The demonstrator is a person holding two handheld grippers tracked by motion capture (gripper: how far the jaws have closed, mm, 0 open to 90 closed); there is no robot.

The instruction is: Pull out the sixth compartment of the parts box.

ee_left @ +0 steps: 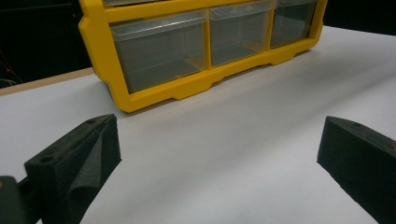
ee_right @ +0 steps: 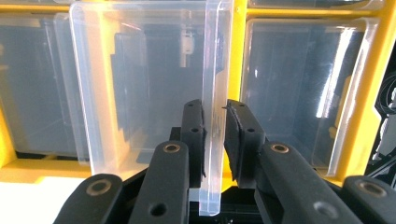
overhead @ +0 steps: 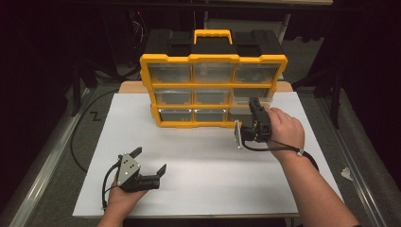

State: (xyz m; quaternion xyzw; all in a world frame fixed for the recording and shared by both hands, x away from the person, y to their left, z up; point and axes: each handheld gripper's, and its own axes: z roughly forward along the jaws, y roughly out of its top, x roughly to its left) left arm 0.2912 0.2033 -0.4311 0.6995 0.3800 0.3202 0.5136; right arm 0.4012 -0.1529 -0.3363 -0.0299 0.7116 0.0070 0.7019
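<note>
The right gripper (ee_right: pixel 215 135) pinches the front lip of a clear drawer (ee_right: pixel 149 84) at the lower right of the yellow organizer (overhead: pixel 213 59), at two o'clock on the white table (overhead: pixel 203 170), likely to slide it out. The left gripper (overhead: pixel 151 161) idles wide open and empty at seven o'clock, clear of that work.

In the high view, the jaw tips of the right gripper (overhead: pixel 256 109) are lost against the clear drawer (overhead: pixel 246 109) pulled out of the yellow organizer (overhead: pixel 213 90), and the drawer's outline is too faint to be traced. In the right gripper view, the drawer (ee_right: pixel 140 84) is cut off by the top edge, and what lies inside cannot be told through the hazy plastic. In the left gripper view, the organizer (ee_left: pixel 116 79) is cropped above its bottom row, and the left gripper (ee_left: pixel 219 154) is cut off at the lower edge.
</note>
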